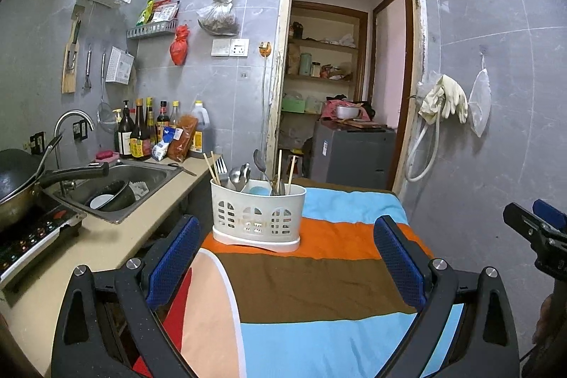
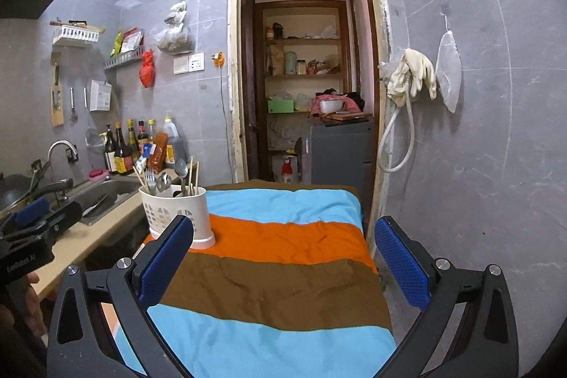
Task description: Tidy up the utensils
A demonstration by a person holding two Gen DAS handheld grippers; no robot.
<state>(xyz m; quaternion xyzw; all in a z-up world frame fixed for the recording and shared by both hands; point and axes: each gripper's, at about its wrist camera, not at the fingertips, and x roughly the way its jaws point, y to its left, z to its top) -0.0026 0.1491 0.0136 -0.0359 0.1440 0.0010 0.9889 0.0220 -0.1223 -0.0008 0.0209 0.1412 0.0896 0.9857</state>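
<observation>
Utensils (image 1: 244, 174) all stand in the caddy (image 1: 258, 216) on the striped desk (image 1: 319, 278). Left tongs (image 1: 287, 257) and right tongs (image 2: 283, 257) hover spread, empty; sorting looks done or unstarted, next needs a reach forward.

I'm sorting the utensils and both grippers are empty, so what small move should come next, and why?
Probably ease the left gripper forward toward the caddy. It is open, lined up with it, and nothing lies loose on the cloth, so the fork, spoons and chopsticks there are what can be sorted.
</observation>
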